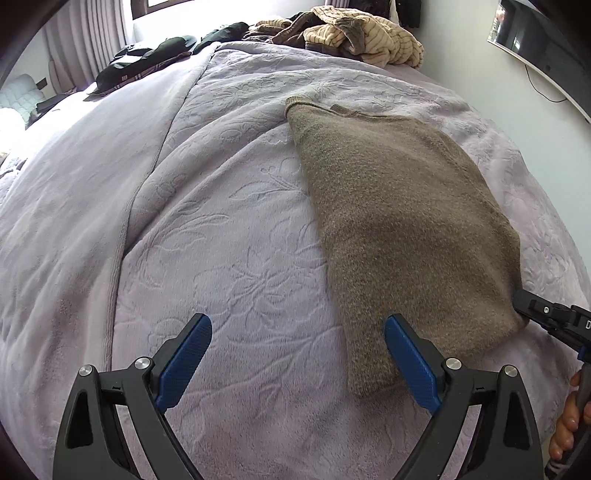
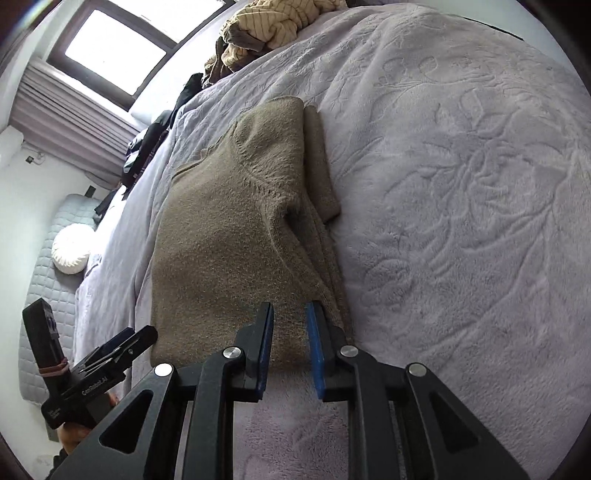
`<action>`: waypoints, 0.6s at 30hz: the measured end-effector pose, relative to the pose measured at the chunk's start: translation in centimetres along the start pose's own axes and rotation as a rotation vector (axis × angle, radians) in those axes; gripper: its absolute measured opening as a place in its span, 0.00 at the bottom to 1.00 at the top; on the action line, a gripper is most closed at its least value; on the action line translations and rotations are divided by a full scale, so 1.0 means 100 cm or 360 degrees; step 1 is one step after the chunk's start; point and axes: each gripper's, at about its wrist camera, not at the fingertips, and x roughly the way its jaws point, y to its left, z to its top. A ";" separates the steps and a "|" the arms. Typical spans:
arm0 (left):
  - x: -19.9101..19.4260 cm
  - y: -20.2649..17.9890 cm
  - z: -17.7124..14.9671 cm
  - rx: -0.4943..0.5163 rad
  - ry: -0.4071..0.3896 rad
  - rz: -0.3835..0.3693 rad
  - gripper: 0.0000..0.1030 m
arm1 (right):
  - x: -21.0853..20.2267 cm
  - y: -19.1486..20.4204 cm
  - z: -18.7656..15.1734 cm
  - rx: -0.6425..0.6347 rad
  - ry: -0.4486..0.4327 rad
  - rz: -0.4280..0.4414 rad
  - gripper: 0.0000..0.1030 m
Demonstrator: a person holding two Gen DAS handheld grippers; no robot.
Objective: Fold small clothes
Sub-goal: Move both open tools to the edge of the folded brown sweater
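"GenRobot.AI" on left gripper [image 2: 129, 338], brown sweater [image 2: 221, 236]

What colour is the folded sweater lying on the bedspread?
The sweater is a plain taupe-brown knit, with no pattern. It shows best in the left wrist view.

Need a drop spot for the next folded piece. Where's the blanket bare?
Bare: blanket left of the brown sweater, up to the blanket's fold seam; also right of the sweater in the right wrist view. Crowded: far edge, with the striped clothes pile and dark clothes.
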 end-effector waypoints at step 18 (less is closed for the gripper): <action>-0.009 -0.010 -0.004 0.0077 -0.0017 0.0040 1.00 | 0.001 0.000 -0.001 0.0020 -0.0007 0.0015 0.21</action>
